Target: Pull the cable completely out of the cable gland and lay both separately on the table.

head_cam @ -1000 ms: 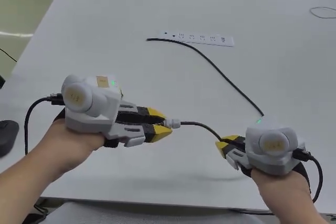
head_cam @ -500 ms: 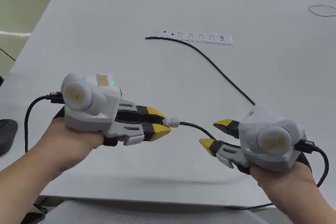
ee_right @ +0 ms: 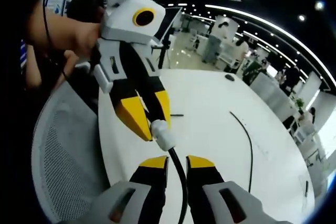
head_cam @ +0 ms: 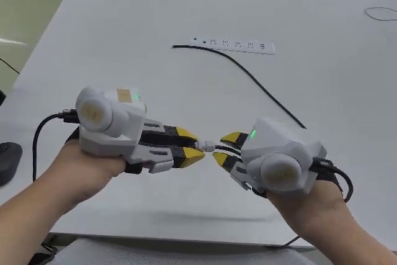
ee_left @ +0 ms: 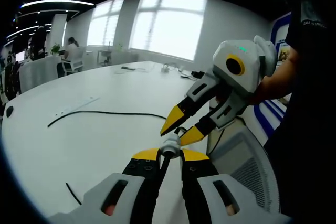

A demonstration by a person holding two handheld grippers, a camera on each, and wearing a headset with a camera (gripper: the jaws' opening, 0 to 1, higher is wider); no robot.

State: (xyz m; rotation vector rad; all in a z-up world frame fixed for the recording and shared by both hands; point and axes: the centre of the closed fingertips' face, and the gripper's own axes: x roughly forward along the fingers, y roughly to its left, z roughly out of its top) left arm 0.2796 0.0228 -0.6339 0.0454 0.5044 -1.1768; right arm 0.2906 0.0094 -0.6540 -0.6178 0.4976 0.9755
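ok so starting at the 9 o'clock side of the head view: the left gripper (head_cam: 191, 146) has its jaws closed right down on the cable gland (head_cam: 206, 147), the little whitish fitting poking out past the yellow tips, held up off the table (head_cam: 155, 4) about low centre of the view. Directly to its 3 o'clock is the right gripper (head_cam: 224, 147), tips nearly nose to nose with the left one. Its jaws are parted, sitting either side of the black cable (head_cam: 260, 88) just where it comes out of the gland. In the right gripper view you can see the cable running down the gap between the two fingers with daylight on both sides, so I'd call it open and not gripping anything yet. Past the right gripper the cable lies on the table and heads off toward 11 o'clock, ending near the left end of a white power strip (head_cam: 234, 44). The cable is plainly in the gland, so nothing's been separated. My read is that this is the regrip step, getting a hold close to the fitting. Next it needs the right jaws to pinch the cable, then a straight pull toward 3 o'clock while the left hand keeps the gland steady. Probably several bites, given how much cable is left to come through.
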